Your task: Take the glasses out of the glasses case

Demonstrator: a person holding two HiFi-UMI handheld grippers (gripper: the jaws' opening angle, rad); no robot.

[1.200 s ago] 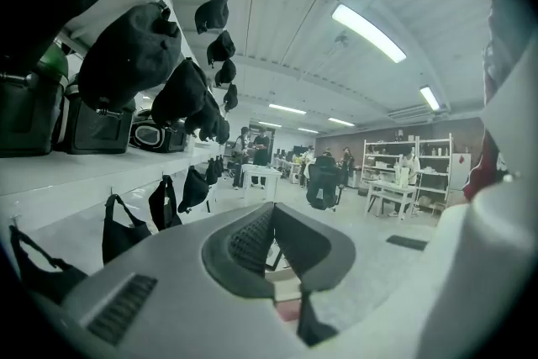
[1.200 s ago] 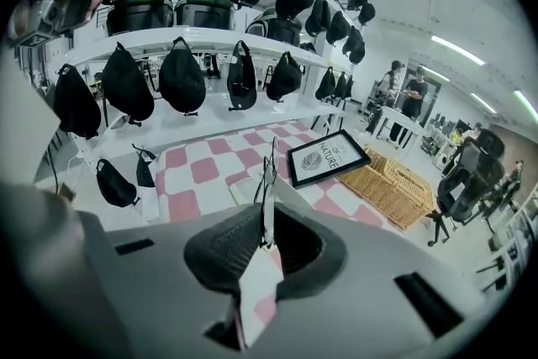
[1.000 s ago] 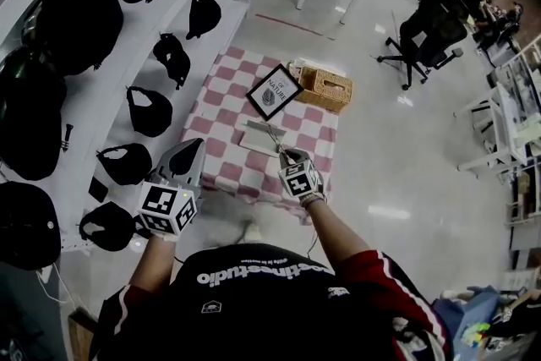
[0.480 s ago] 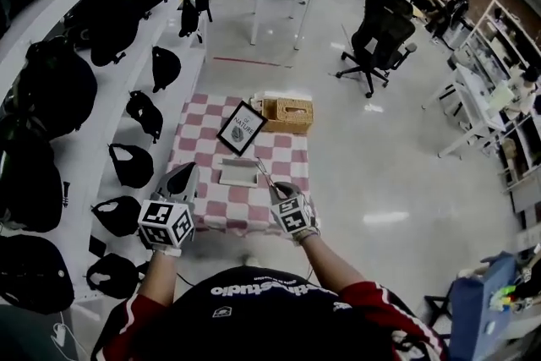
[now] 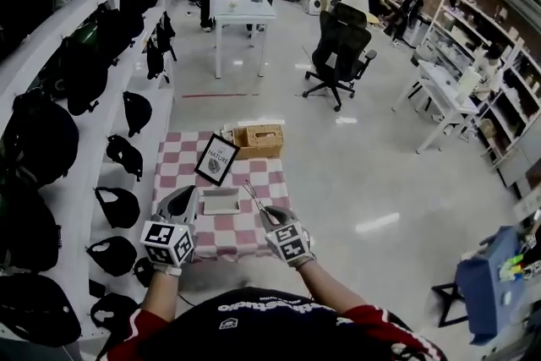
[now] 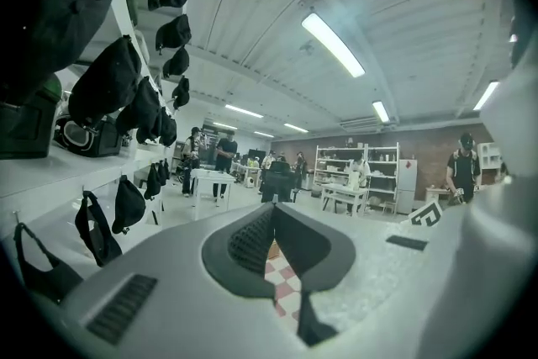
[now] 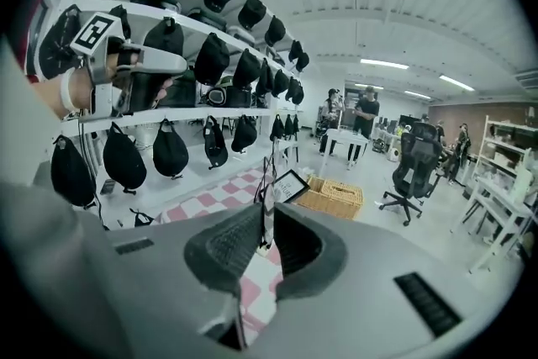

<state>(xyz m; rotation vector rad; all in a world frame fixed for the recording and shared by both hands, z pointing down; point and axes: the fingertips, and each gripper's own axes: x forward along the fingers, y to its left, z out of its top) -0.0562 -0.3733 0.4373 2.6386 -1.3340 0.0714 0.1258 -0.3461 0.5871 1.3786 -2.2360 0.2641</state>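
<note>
The grey glasses case (image 5: 221, 200) lies open on the checkered tablecloth (image 5: 173, 167). My right gripper (image 5: 269, 216) is shut on the thin-framed glasses (image 5: 253, 195), which stick up from its jaws above the table's near right part, just right of the case. In the right gripper view the glasses (image 7: 267, 174) stand clamped between the two pads. My left gripper (image 5: 191, 194) hovers over the table's near left edge, beside the case, with its jaws together and nothing in them. It also shows as the left gripper (image 7: 172, 61) high at the left of the right gripper view.
A framed picture (image 5: 216, 159) leans behind the case, and a wicker basket (image 5: 259, 139) stands at the table's far edge. Shelves with black caps (image 5: 122, 110) run along the left. An office chair (image 5: 340, 42) and a white table (image 5: 241, 11) stand beyond.
The right gripper has risen with the glasses, up and away from the case toward me. The left gripper has risen a little. My head has tilted up, so more of the room shows.
</note>
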